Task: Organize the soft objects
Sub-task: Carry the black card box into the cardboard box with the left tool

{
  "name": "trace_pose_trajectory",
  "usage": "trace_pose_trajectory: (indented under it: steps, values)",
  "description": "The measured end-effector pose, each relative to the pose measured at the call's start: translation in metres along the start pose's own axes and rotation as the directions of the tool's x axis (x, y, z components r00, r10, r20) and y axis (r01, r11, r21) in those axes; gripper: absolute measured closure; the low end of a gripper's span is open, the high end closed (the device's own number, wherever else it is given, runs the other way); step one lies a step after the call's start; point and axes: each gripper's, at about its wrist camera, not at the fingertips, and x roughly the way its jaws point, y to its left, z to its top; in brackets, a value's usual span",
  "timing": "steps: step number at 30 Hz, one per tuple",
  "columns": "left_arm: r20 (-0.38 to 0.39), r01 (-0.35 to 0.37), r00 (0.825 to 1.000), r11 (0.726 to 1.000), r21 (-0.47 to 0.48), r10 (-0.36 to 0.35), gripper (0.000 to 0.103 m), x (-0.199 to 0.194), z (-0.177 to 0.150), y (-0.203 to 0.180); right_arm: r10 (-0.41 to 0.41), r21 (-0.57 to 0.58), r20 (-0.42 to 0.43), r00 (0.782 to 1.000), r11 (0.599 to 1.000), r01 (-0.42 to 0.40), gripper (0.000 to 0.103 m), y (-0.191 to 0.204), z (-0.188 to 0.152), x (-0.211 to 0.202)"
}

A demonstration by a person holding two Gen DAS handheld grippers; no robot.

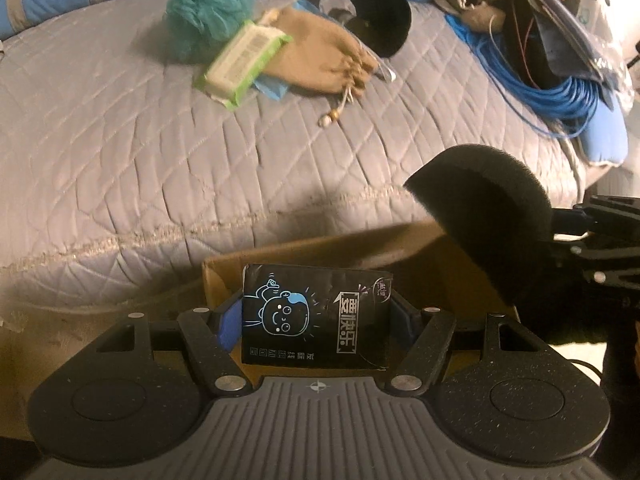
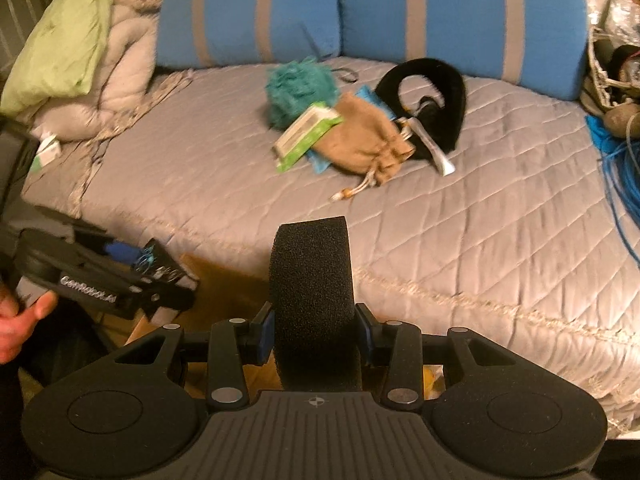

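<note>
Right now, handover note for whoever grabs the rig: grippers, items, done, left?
Left gripper: shut on the black tissue pack, held above the cardboard box.
Right gripper: shut on the black foam sponge, also near the box.
Nothing visibly released into the box yet.
Still on the bed, piled together: teal loofah, green wipes pack, tan drawstring pouch, black furry band.
Suggested: drop both held items, then fetch the pile.
</note>
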Motion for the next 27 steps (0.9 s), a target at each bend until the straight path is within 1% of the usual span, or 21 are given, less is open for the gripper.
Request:
trace_pose_trajectory:
  steps: [8,12,17,19,20,21,22,24,27]
  values:
    - [-0.067,-0.005,0.998,1.000,0.001,0.005,0.033,0.004,-0.012,-0.003,0.039,-0.064,-0.094,0.995,0.997,-0.045,0.060,0.022,-0.015,0.006]
    - [-0.079,-0.011,0.997,1.000,0.002,0.012,0.033,0.005,-0.013,-0.004,0.042,-0.097,-0.133,0.990,0.994,-0.056,0.060,0.030,-0.019,0.010]
    - [-0.087,-0.031,0.996,1.000,0.005,0.031,0.032,0.006,-0.013,-0.004,0.038,-0.096,-0.168,0.985,0.994,-0.055,0.058,0.030,-0.021,0.015]
    - [-0.093,-0.049,0.994,0.999,0.008,0.049,0.032,0.008,-0.012,-0.004,0.026,-0.102,-0.183,0.983,0.994,-0.046,0.045,0.030,-0.022,0.017]
    - [-0.100,-0.058,0.993,0.998,0.011,0.059,0.032,0.009,-0.012,-0.005,0.020,-0.108,-0.186,0.982,0.993,-0.040,0.030,0.031,-0.022,0.018]
    - [-0.108,-0.064,0.992,0.998,0.015,0.066,0.031,0.011,-0.012,-0.005,0.015,-0.117,-0.185,0.983,0.992,-0.037,0.021,0.032,-0.023,0.018]
    - [-0.116,-0.066,0.991,0.998,0.019,0.068,0.030,0.013,-0.012,-0.006,0.011,-0.125,-0.181,0.983,0.992,-0.035,0.019,0.033,-0.022,0.018]
    - [-0.122,-0.065,0.990,0.997,0.029,0.068,0.020,0.014,-0.013,-0.007,0.012,-0.131,-0.177,0.984,0.991,-0.036,0.015,0.033,-0.022,0.017]
    - [-0.107,-0.060,0.992,0.998,0.036,0.063,0.018,0.012,-0.013,-0.007,0.012,-0.131,-0.171,0.985,0.991,-0.035,0.010,0.033,-0.021,0.016]
